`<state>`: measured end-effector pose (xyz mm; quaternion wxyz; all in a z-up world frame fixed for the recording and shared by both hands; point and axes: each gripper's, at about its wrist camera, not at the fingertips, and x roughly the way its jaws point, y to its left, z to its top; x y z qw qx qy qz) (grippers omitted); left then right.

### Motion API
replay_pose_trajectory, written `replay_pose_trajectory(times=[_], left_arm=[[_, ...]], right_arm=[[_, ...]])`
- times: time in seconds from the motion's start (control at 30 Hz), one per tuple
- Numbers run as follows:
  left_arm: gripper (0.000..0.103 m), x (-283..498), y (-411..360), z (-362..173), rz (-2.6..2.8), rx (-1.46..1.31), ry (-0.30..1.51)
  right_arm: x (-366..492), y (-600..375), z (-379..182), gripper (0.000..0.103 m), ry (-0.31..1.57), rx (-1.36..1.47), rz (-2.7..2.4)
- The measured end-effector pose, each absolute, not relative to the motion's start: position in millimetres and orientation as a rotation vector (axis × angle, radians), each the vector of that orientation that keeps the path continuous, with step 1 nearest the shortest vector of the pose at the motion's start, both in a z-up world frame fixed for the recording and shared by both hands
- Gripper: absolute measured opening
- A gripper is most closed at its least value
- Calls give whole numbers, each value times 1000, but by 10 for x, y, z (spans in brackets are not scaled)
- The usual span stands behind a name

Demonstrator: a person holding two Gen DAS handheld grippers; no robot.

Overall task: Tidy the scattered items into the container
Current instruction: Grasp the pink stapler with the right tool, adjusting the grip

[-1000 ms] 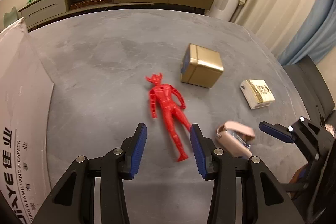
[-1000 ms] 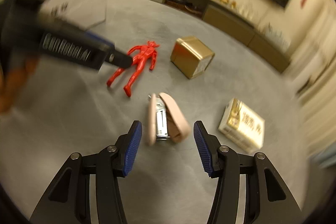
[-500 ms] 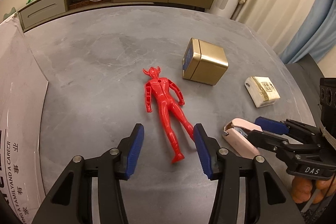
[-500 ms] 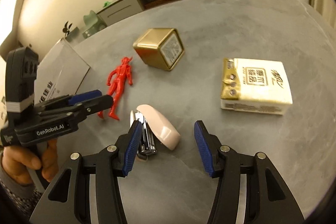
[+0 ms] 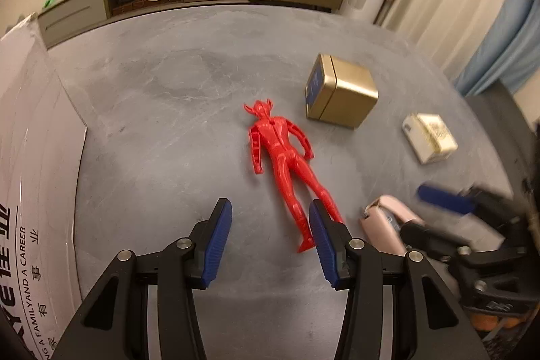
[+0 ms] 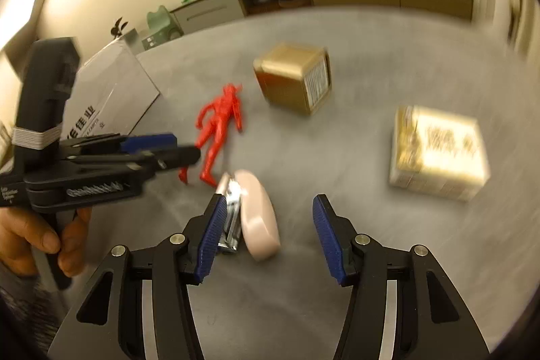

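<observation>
Grey stone-look tabletop (image 5: 162,110) carries everything, with a white printed cardboard box (image 5: 30,157) at its left edge. Gold tin (image 5: 341,98) sits toward the far right, cream tissue pack (image 5: 430,137) near the right edge. Red toy figure (image 5: 281,157) lies face down mid-table, feet between the spread left gripper (image 5: 270,243). Pink stapler (image 6: 251,218) lies on its side inside the wide-open right gripper (image 6: 266,233), touching its left finger
</observation>
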<state>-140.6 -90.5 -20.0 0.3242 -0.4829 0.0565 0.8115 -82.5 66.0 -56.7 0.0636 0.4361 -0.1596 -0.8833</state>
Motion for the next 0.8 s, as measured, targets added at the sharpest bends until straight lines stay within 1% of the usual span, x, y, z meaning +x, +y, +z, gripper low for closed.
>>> replay_pose_trajectory(times=[0.1, 0.17, 0.2, 0.23, 0.27, 0.33, 0.4, 0.47, 0.5, 0.53, 0.57, 0.63, 0.7, 0.73, 0.77, 0.8], left_arm=[[49, -1398, -898, -193, 2131, -1265, 154], [49, -1386, -913, -220, 2140, -1274, 172], [49, -1380, -914, -216, 2148, -1269, 183], [49, -1377, -903, -215, 2152, -1269, 186], [49, -1365, -877, -212, 2153, -1271, 183], [49, -1349, -870, -212, 2153, -1271, 182], [49, -1344, -865, -211, 2154, -1271, 188], [49, -1340, -875, -203, 2151, -1273, 187], [49, -1327, -876, -200, 2150, -1276, 186], [49, -1339, -880, -200, 2148, -1279, 185], [49, -1367, -886, -203, 2146, -1282, 182], [49, -1374, -872, -198, 2144, -1284, 182], [49, -1381, -857, -194, 2142, -1282, 187], [49, -1372, -850, -194, 2141, -1279, 192], [49, -1371, -847, -197, 2140, -1277, 198], [49, -1388, -852, -211, 2140, -1275, 202]], right_arm=[[-832, 598, -558, 57, -450, 1332, -2631], [-795, 562, -537, 44, -451, 1331, -2604], [-780, 530, -507, 40, -421, 1326, -2609], [-764, 496, -472, 32, -377, 1322, -2621], [-757, 473, -450, 29, -336, 1320, -2633], [-739, 444, -432, 29, -287, 1320, -2643], [-720, 467, -432, 29, -302, 1318, -2637], [-701, 579, -414, 31, -408, 1299, -2641], [-695, 654, -411, 35, -488, 1286, -2635], [-699, 727, -419, 45, -581, 1271, -2617], [-703, 786, -432, 52, -664, 1255, -2599], [-723, 824, -514, 57, -760, 1267, -2560], [-745, 776, -628, 57, -779, 1309, -2543], [-741, 716, -628, 57, -736, 1302, -2571], [-744, 632, -606, 58, -656, 1303, -2600], [-750, 553, -585, 56, -582, 1309, -2603]])
